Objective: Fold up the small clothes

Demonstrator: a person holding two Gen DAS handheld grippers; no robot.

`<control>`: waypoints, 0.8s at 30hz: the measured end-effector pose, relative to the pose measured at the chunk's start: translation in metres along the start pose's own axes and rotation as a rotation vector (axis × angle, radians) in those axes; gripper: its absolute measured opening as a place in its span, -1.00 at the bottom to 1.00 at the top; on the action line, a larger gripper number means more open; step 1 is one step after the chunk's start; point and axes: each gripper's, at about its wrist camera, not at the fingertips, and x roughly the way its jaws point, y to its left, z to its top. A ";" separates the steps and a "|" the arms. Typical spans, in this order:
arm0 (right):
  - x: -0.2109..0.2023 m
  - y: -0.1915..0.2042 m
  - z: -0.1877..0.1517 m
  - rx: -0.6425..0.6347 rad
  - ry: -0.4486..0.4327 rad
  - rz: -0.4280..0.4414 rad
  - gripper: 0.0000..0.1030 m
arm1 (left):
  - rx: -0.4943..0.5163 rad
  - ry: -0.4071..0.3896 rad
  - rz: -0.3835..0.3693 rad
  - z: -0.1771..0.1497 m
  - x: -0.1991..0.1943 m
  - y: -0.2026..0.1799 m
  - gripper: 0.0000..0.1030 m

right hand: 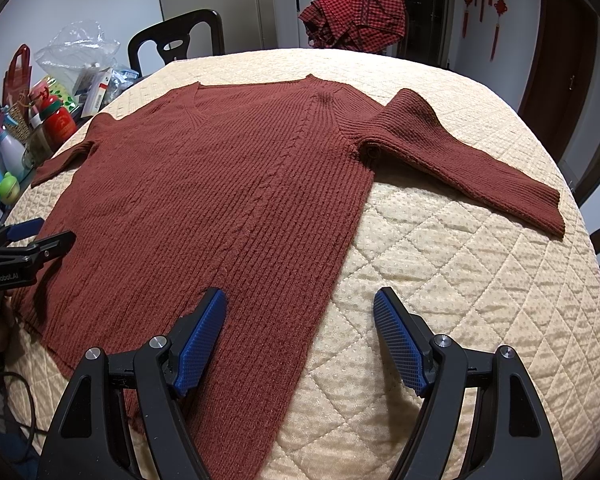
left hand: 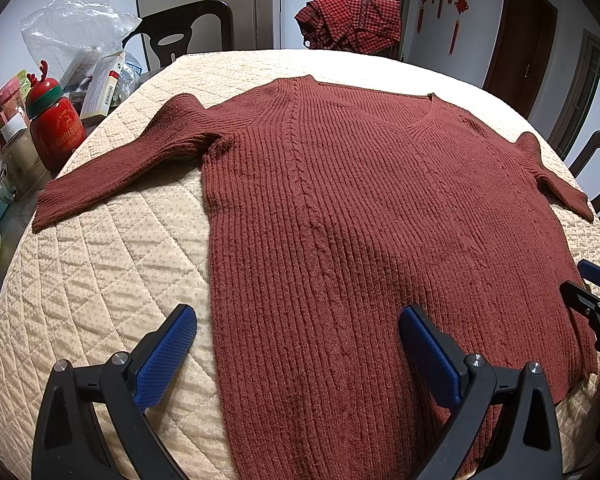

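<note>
A dark red ribbed knit sweater [left hand: 360,208] lies flat and spread out, V-neck away from me, on a cream quilted cover [left hand: 100,280]. It also shows in the right wrist view [right hand: 204,208]. Its left sleeve [left hand: 120,168] and right sleeve [right hand: 460,160] stretch out sideways. My left gripper [left hand: 298,332] is open above the sweater's lower left edge, holding nothing. My right gripper [right hand: 300,316] is open above the lower right edge, holding nothing. Each gripper shows at the side of the other's view: the right gripper [left hand: 592,284], the left gripper [right hand: 40,236].
Clutter stands along the table's left side: a red Christmas bottle [left hand: 58,128], boxes, a plastic bag [left hand: 76,28], jars. A red checked cloth [left hand: 348,20] hangs over a chair at the far side. Dark chairs [left hand: 180,32] stand around the table.
</note>
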 end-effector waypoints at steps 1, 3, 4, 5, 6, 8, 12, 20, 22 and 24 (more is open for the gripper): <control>0.000 0.000 0.000 0.000 0.000 0.000 0.48 | 0.000 0.000 0.000 0.000 0.000 0.000 1.00; 0.000 0.000 0.000 0.000 0.000 0.000 0.49 | 0.000 0.000 0.000 0.000 0.000 0.000 1.00; 0.000 0.000 0.000 0.000 0.000 0.000 0.49 | 0.000 0.000 0.000 0.000 0.000 0.000 1.00; 0.000 0.000 0.000 0.000 0.000 0.000 0.49 | 0.000 0.000 0.000 0.000 0.000 0.000 1.00; 0.000 0.000 0.000 0.000 0.000 0.000 0.49 | 0.000 0.000 0.000 0.000 0.000 0.000 1.00; 0.000 0.000 0.000 0.000 0.000 0.000 0.49 | 0.000 0.000 0.000 0.000 0.000 0.000 1.00; 0.000 0.000 0.000 -0.001 0.000 0.000 0.49 | 0.001 0.000 0.001 0.000 0.000 0.000 1.00; 0.000 0.000 0.000 0.000 -0.001 0.000 0.50 | 0.001 0.000 0.001 0.000 0.000 0.000 1.00; 0.000 0.000 0.000 0.000 -0.001 0.000 0.50 | 0.000 -0.001 0.000 0.000 0.000 0.000 1.00; 0.000 0.000 0.000 0.000 -0.001 0.001 0.51 | 0.000 0.000 0.001 0.000 0.000 0.000 1.00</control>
